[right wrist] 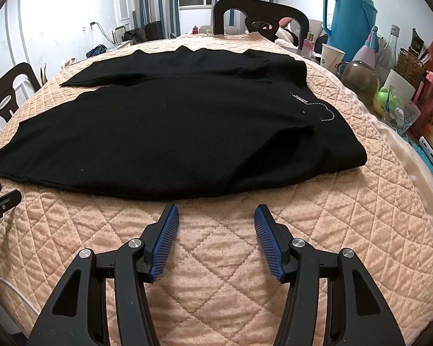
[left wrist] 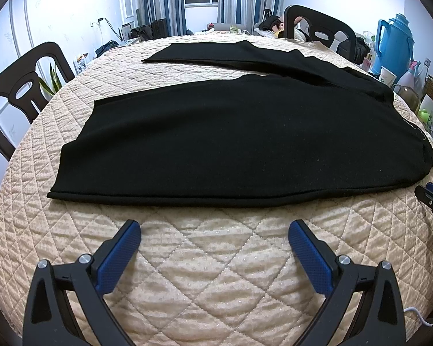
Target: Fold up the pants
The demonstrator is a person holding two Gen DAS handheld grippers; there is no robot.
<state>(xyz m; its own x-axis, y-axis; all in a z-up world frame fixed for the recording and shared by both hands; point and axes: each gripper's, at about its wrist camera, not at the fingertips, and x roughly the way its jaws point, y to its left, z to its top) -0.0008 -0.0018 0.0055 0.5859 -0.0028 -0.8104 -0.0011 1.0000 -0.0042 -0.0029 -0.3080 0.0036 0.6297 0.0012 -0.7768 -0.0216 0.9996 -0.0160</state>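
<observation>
A quilted beige cover (left wrist: 216, 259) spreads over the whole table and bears everything else; dark chairs (left wrist: 23, 92) stand round its far and left edges. On it lie the black pants (left wrist: 231, 144), spread flat across the middle; the two legs run away to the left, the nearer one broad and close to the front edge, the farther one narrower and angled off behind it with a strip of quilt showing between them; the waist end sits to the right, where white stitched lettering (right wrist: 300, 98) and a dotted outline mark the cloth, and a fold of fabric lies doubled over near that end. At the right edge of the table stands a cluster of household things, the tallest a blue thermos jug (right wrist: 349, 20), with a paper cup (right wrist: 330, 54) and a round glass jar (right wrist: 360, 77) beside it.

The left gripper (left wrist: 215, 227) hovers low over bare quilt just short of the pants' near hem; its blue-padded fingers (left wrist: 118, 256) stand wide apart, with nothing between them and touching no cloth; it points straight across the table. The right gripper (right wrist: 216, 210) is likewise parted, somewhat less widely, empty, its tips just beside the near edge of the pants toward the waist end; whether they brush the fabric I cannot tell. Each gripper shows at the edge of the other's view, side by side along the front of the table.
</observation>
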